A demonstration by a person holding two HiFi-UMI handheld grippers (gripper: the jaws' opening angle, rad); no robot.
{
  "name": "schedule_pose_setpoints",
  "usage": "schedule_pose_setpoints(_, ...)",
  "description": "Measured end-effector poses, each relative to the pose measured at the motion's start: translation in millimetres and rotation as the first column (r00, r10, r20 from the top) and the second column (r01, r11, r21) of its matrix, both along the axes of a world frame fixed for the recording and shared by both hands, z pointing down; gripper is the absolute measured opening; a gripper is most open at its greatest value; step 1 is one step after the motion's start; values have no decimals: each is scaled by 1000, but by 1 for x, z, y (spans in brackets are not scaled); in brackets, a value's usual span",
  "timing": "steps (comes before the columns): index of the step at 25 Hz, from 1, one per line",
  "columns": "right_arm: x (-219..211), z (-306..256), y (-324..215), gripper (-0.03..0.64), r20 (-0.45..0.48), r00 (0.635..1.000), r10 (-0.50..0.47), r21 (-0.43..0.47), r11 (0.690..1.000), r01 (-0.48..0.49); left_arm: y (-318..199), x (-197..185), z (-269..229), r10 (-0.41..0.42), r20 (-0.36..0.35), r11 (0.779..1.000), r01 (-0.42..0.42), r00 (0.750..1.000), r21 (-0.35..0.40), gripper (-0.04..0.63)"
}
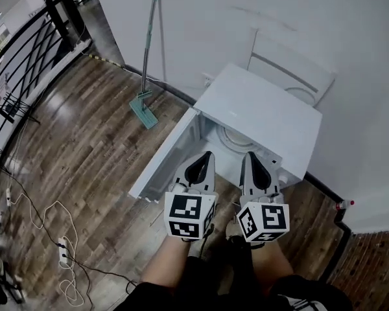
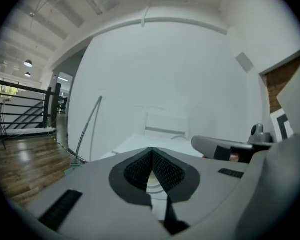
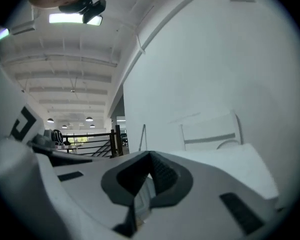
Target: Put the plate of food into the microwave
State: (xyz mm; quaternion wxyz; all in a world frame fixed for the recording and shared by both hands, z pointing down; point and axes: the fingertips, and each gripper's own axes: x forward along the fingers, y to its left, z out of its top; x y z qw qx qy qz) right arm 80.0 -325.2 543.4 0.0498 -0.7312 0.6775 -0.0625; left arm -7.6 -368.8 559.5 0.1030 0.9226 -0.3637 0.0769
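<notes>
White microwave (image 1: pixel 259 118) standing open, both grippers empty just before its mouth.
Side by side, left gripper (image 1: pixel 207 155) and right gripper (image 1: pixel 251 155), jaws pressed together on nothing, aimed into the cavity. No plate of food clearly in view; perhaps the pale round shape (image 1: pixel 303 94) on the chair (image 1: pixel 288 60) behind the microwave, nearer the right gripper.

Glossy wood-plank floor (image 1: pixel 84 167); smooth matt white microwave (image 1: pixel 259 115).
</notes>
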Motion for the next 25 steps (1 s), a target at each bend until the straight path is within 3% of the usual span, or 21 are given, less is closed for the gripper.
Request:
schedule_pose_setpoints(6,-25,-184,55,14,19,1000,-8,-69,998,9,59,2,-200,47,16,999,-47,999,3,-2)
schedule_pose_setpoints(10,-38,-274,105,12,60,998,-25,-73,997,29,117,-5,-282,75,10,997,-75,997,-31,-2)
schedule_pose_setpoints(12,-37,-303,119,12,31,999,-34,-61,997,36,131,-6,-314,77,15,997,-77,997,2,-2)
schedule_pose_setpoints(16,-23,-321,129,12,3,1000,-10,-41,999,10,137,-1,-344,59,41,995,-62,997,75,-2)
schedule_pose_setpoints(21,-4,-328,136,12,6,1000,-18,-41,999,18,141,16,-359,56,-44,998,-54,997,43,-2)
schedule_pose_setpoints(25,11,-330,125,12,28,999,-47,-37,998,48,134,28,-362,29,-26,998,-28,999,52,-2)
